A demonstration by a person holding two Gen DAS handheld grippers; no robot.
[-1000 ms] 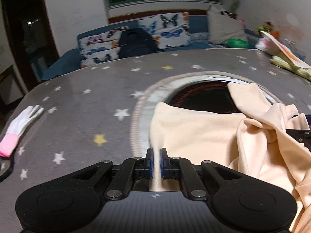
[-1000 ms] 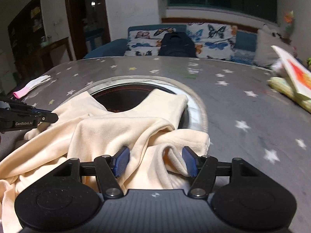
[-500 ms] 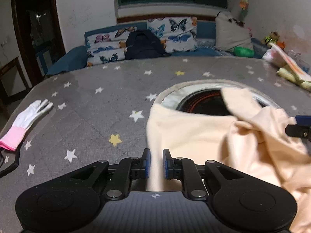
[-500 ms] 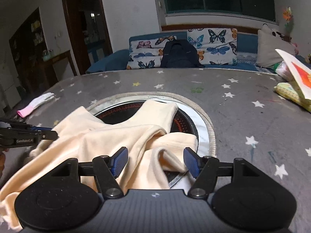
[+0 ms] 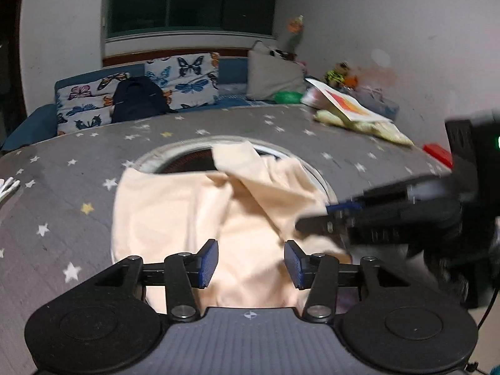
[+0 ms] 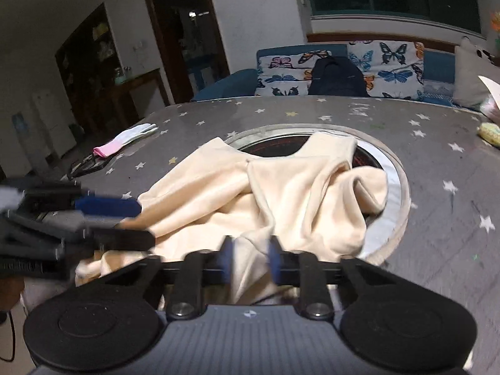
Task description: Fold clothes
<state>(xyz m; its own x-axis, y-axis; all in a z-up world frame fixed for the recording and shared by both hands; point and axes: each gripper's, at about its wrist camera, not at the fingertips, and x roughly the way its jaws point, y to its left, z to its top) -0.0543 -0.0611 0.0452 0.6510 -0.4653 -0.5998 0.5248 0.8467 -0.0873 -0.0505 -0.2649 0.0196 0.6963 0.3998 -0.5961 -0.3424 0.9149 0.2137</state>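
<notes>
One grey star-printed worktop (image 6: pixel 437 143) carries the crumpled cream fabric garment (image 6: pixel 281 193), partly over its round recess. Left hand-held gripper (image 5: pixel 251 264) hangs released above it; right hand-held gripper (image 6: pixel 251 261) pinches a fold.

Garment (image 5: pixel 175 215) plain cream. Tabletop (image 5: pixel 62 206) grey with white and yellow stars. Cushions (image 6: pixel 386 72) white, butterfly print. Glove (image 6: pixel 126 139) white, pink cuff. Tool pads (image 5: pixel 208 262) blue, tool bodies black.
</notes>
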